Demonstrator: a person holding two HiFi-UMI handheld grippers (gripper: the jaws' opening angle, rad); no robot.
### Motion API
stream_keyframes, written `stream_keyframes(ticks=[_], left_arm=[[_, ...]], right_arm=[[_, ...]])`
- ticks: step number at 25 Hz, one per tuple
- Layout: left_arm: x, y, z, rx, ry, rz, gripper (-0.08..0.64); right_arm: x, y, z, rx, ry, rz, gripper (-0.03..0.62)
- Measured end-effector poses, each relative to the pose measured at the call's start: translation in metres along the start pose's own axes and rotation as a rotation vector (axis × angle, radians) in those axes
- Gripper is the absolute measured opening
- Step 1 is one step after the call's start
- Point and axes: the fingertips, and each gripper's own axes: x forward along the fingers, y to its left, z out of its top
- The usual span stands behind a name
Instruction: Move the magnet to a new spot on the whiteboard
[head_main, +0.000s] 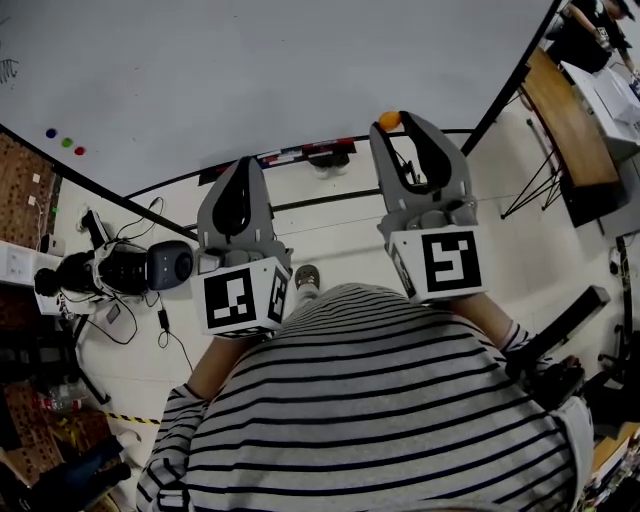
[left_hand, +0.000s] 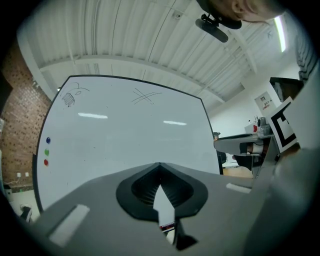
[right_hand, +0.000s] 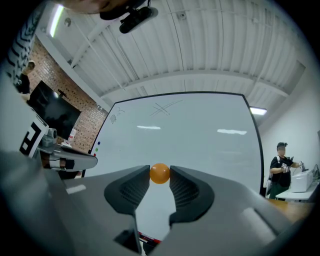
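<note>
Orange magnet (head_main: 389, 120) clamped in right gripper (right_hand: 160, 175) fingers, left gripper (left_hand: 160, 167) fingers together; land it flat on bare whiteboard (right_hand: 205, 145).

Brick wall (left_hand: 17, 115) at left, ribbed white ceiling (left_hand: 150, 35) with strip light (left_hand: 279, 35) upper right, pale floor (head_main: 340, 238), wooden table (head_main: 562, 112).

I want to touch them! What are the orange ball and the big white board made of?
The orange ball looks like smooth plastic with a soft shine; any magnet inside is hidden. The board is a hard, glossy white sheet that reflects the ceiling lights. It may be coated metal or plastic; I can't tell which.
</note>
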Motion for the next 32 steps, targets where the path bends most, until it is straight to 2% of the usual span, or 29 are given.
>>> stream_keyframes(ticks=[7, 12, 22, 32], left_arm=[[0.002, 0.004, 0.002, -0.003, -0.016, 0.014, 0.015], [0.018, 0.026, -0.001, -0.022, -0.018, 0.022, 0.015], [0.078, 0.092, -0.001, -0.046, -0.024, -0.012, 0.015], [0.114, 0.175, -0.002, -0.074, -0.053, 0.024, 0.015]], right_arm=[[0.009, 0.005, 0.003, 0.017, -0.026, 0.014, 0.124], [0.035, 0.011, 0.002, 0.005, -0.019, 0.019, 0.123], [0.141, 0.011, 0.027, -0.076, -0.061, -0.029, 0.124], [0.235, 0.022, 0.038, -0.145, -0.094, -0.080, 0.124]])
